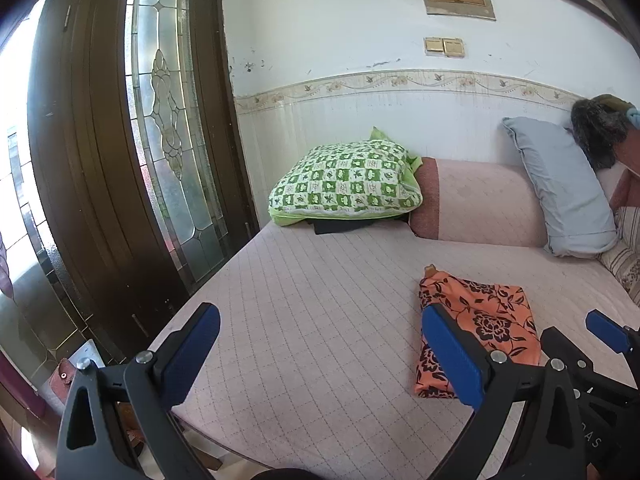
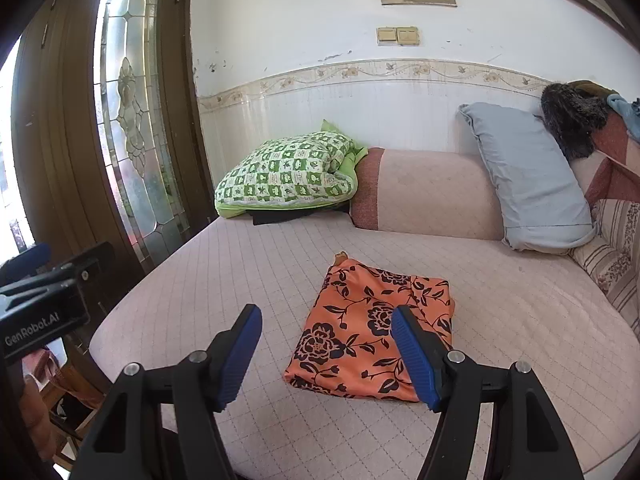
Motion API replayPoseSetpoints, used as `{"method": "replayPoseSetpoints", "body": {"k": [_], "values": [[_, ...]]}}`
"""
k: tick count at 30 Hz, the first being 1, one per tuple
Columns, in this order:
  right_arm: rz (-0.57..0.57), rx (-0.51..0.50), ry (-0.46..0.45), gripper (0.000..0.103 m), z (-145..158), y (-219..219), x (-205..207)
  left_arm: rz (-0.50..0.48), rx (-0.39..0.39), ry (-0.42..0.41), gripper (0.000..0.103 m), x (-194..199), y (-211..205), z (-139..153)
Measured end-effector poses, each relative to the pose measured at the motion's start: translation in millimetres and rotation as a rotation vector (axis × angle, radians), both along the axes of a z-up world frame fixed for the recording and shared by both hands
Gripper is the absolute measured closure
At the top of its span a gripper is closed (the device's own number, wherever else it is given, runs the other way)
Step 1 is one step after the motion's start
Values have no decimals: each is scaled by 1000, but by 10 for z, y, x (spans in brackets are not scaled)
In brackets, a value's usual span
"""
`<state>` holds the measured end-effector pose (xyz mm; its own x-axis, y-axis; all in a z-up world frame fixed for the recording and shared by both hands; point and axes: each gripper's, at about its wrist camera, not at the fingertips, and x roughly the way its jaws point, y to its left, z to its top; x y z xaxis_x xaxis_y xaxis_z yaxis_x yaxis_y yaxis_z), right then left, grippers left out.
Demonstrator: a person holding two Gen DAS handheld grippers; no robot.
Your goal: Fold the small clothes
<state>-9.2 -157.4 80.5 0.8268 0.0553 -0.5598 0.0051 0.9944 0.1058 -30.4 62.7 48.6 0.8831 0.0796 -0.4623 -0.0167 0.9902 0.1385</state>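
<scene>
left wrist view: low at the bed's [image 1: 312,320] near edge, tilted down, facing the back wall, orange cloth [image 1: 480,320] off right | right wrist view: just beside it, same heading, cloth [image 2: 372,328] centred and close | shared: bed [image 2: 240,280], green pillow [image 1: 344,180], door [image 1: 100,160], wall

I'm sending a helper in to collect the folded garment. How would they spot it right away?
Look at the pink quilted mattress that fills the room beside the dark wooden door. Near its front middle lies a flat folded orange cloth with black flowers. It lies alone, apart from the pillows along the wall.
</scene>
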Motion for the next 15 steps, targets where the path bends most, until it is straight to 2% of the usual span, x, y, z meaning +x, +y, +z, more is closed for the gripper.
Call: {"method": "replayPoseSetpoints", "body": {"k": [15], "values": [[-29, -32, 6, 32, -62, -58, -33, -46, 9, 12, 2, -82, -127, 1]]}}
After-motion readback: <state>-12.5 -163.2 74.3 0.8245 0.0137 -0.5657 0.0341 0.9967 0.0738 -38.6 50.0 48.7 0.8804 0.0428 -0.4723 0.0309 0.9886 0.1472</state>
